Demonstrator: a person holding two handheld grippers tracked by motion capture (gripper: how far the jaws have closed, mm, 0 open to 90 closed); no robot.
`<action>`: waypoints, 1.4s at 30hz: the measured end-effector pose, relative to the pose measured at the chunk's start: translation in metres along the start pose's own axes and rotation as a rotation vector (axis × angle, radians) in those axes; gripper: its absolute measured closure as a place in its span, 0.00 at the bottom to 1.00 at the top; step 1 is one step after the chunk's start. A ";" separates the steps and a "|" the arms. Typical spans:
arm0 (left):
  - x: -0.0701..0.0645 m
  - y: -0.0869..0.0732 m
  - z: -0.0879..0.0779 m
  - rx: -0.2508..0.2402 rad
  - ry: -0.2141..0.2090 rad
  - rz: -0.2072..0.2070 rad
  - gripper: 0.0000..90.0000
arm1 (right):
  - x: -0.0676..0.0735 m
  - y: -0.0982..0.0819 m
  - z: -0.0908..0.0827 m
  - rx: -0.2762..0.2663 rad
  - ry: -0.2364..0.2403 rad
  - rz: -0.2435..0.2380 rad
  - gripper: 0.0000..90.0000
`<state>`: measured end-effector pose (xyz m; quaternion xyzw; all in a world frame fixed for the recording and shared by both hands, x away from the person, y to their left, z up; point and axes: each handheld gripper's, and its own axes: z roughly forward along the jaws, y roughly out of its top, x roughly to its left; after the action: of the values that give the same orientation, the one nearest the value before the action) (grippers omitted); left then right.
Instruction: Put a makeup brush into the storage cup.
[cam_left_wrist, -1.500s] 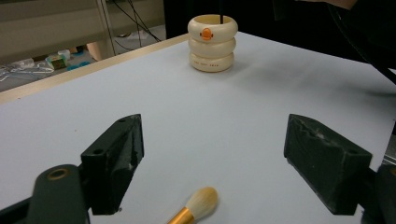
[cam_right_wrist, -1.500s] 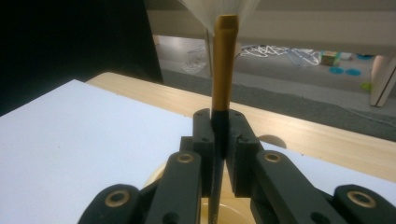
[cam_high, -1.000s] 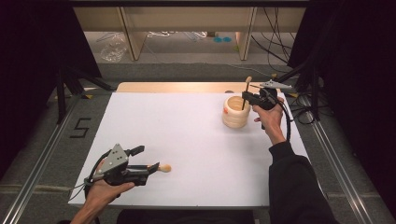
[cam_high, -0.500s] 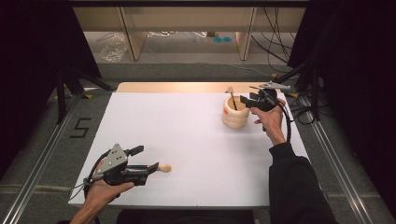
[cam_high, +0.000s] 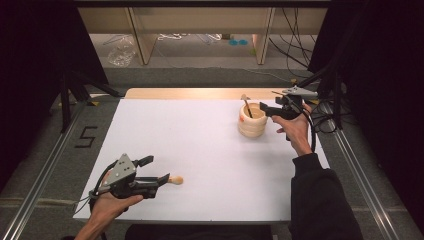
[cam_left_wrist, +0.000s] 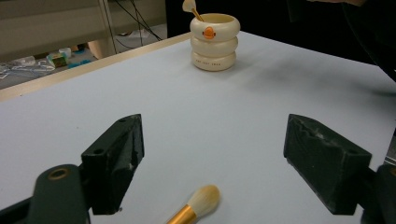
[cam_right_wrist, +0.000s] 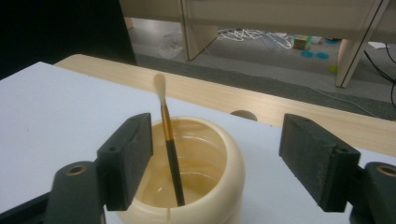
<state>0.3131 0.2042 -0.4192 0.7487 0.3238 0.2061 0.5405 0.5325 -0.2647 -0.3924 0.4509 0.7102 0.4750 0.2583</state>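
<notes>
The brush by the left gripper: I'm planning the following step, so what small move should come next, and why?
Probably close the left gripper on the fluffy brush. It lies on the table between open jaws, untouched, while the thin brush already stands in the cream cup, and the right gripper has just been opening, its pads clear of it.

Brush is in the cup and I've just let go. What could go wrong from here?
The thin brush leans in the cup, apart from the right gripper, whose jaws have just been opening; pulling back carelessly could clip it or tip the cup. The second brush lies between the open left gripper jaws; closing off-centre could roll it.
</notes>
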 end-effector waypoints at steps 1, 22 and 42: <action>0.000 0.000 0.000 -0.002 -0.001 -0.006 0.22 | 0.002 0.001 -0.002 0.005 -0.001 0.003 0.29; 0.006 -0.002 -0.001 -0.009 0.016 -0.025 0.21 | 0.053 -0.002 -0.046 -0.068 0.069 -0.027 0.25; 0.019 -0.004 -0.007 -0.009 0.036 -0.052 0.21 | 0.084 -0.039 -0.087 -0.071 0.126 -0.071 0.25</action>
<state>0.3211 0.2227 -0.4212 0.7339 0.3517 0.2069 0.5430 0.4094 -0.2340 -0.3866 0.3854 0.7231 0.5180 0.2457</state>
